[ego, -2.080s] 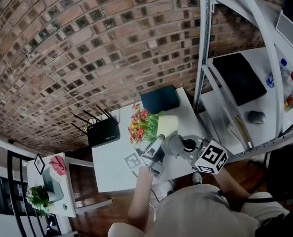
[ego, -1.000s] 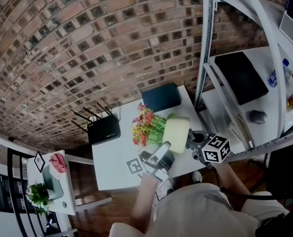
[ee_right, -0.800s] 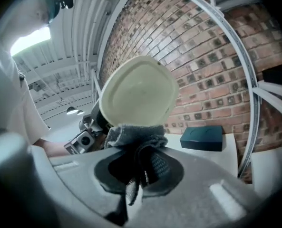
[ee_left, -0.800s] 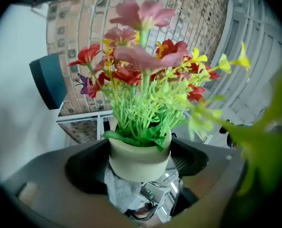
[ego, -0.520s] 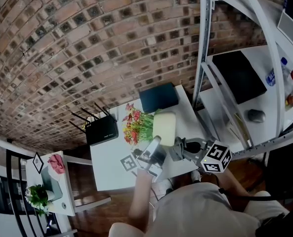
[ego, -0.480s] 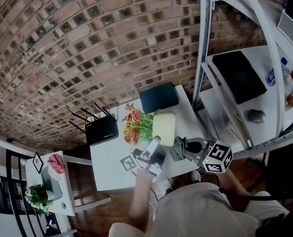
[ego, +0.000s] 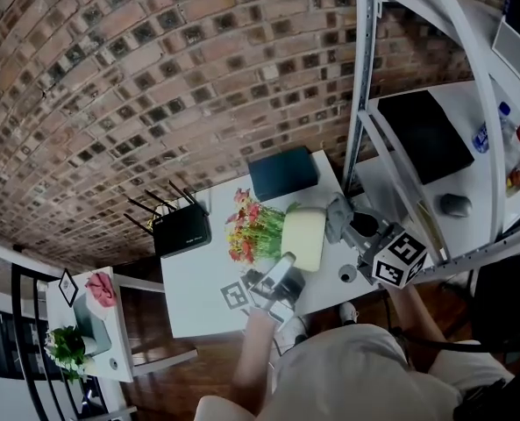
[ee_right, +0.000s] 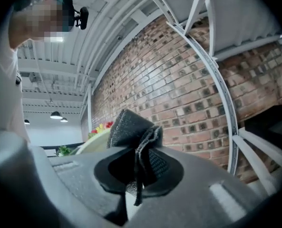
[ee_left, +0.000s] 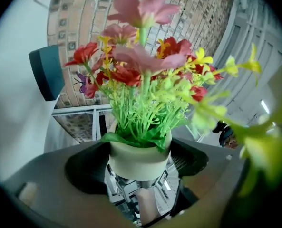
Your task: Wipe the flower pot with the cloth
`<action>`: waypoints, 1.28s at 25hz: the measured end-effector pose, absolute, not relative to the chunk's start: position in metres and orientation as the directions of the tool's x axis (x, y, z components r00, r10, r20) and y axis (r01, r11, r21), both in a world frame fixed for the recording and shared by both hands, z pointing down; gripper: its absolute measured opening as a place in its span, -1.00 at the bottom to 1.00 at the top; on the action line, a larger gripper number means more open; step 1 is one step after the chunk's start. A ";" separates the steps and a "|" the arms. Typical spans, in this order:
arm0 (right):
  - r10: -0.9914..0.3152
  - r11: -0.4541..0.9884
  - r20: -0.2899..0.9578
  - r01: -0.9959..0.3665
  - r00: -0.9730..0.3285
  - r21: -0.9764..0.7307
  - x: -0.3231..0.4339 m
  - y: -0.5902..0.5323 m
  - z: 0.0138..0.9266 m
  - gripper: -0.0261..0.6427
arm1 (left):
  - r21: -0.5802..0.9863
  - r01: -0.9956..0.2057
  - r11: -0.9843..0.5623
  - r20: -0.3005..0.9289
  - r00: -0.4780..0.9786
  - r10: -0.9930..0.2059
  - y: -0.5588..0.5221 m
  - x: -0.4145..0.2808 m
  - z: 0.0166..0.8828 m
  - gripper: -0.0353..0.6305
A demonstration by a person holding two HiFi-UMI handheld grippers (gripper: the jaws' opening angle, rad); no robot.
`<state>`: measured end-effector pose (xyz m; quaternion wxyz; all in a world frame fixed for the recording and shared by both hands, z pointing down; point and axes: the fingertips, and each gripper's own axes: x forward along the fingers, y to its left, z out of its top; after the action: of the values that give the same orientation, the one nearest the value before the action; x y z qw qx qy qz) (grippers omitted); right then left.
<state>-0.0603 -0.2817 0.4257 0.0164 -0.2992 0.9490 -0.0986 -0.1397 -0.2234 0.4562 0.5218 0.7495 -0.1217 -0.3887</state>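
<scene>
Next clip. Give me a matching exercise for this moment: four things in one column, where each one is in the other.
Things:
1. flower pot
2. grey cloth
3. black router
4. computer mouse

Places:
A. on the side desk at right
B. clamped in the left hand-held gripper
C. pinched in the right hand-held gripper
D. at the left far edge of the white table

Pairs: 1-B, 2-C, 3-D, 4-A
</scene>
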 end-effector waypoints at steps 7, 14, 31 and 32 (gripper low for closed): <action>-0.442 0.862 0.215 -0.479 -0.871 -0.168 -0.088 -0.246 0.484 -0.92 | 0.885 0.213 -0.414 -0.448 0.629 -0.635 -0.232 -0.155 0.457 0.40; -0.317 0.920 0.160 -0.344 -0.935 -0.190 -0.117 -0.207 0.458 -0.92 | 0.906 0.115 -0.407 -0.382 0.637 -0.670 -0.241 -0.171 0.472 0.40; -0.278 0.879 0.349 -0.384 -0.895 -0.285 -0.130 -0.191 0.550 -0.92 | 0.926 -0.160 -0.341 -0.152 0.669 -0.727 -0.242 -0.186 0.536 0.40; -0.277 0.874 0.359 -0.389 -0.891 -0.291 -0.129 -0.189 0.554 -0.92 | 0.919 -0.225 -0.325 -0.101 0.662 -0.742 -0.244 -0.193 0.549 0.40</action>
<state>-0.1295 -0.1891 0.5540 -0.1550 -0.1743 0.9556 -0.1803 -0.1935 -0.2439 0.5493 0.4886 0.7697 -0.3142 -0.2648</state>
